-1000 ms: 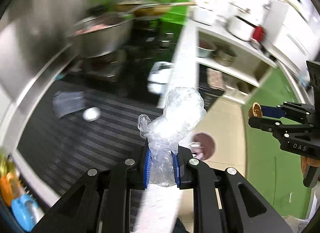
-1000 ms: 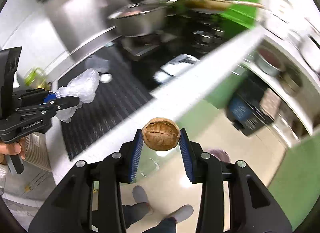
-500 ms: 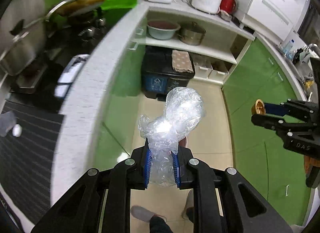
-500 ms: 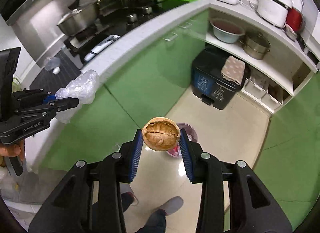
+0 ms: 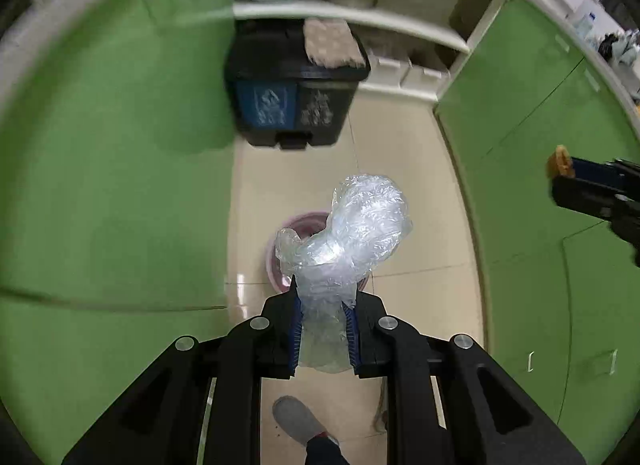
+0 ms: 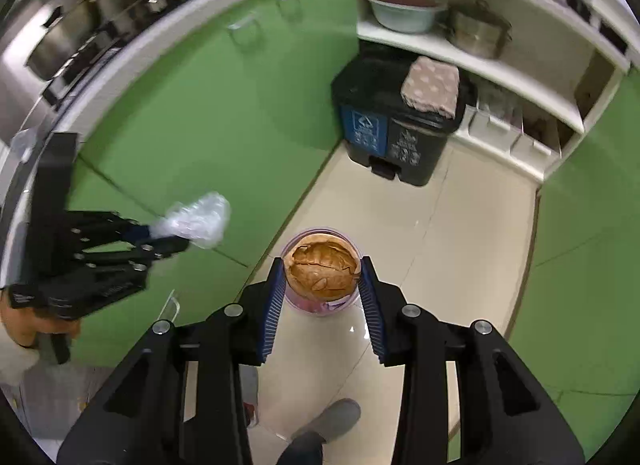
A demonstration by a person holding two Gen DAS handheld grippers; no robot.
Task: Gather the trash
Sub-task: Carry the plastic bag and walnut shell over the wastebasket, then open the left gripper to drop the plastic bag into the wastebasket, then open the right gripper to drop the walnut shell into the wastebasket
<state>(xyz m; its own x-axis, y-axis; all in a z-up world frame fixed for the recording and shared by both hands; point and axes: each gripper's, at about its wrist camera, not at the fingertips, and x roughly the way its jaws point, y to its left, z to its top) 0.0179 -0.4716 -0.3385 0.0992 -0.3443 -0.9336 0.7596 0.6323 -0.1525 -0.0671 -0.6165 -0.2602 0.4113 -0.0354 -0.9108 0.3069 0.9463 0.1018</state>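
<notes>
My left gripper [image 5: 322,329] is shut on a crumpled clear plastic bag [image 5: 352,225], held above the floor. A small pink bin [image 5: 280,237] stands on the floor right behind the bag, mostly hidden by it. My right gripper [image 6: 322,297] is shut on a brown walnut shell [image 6: 322,273], held over the same pink bin [image 6: 320,307]. The left gripper with the bag [image 6: 196,219] shows at the left of the right wrist view. The right gripper with the shell [image 5: 560,161] shows at the right edge of the left wrist view.
A black two-part pedal bin [image 6: 396,133] with a cloth [image 6: 432,85] on its lid stands under a white shelf [image 6: 460,53] holding a basin and a pot. Green cabinets [image 6: 224,105] line both sides of the beige tiled floor [image 6: 460,241]. The person's grey shoe [image 5: 296,421] is below.
Both grippers have swung away from the counter and stove and tilted down toward the floor. The pink bin now lies directly under both held items. Neither grip has changed.
</notes>
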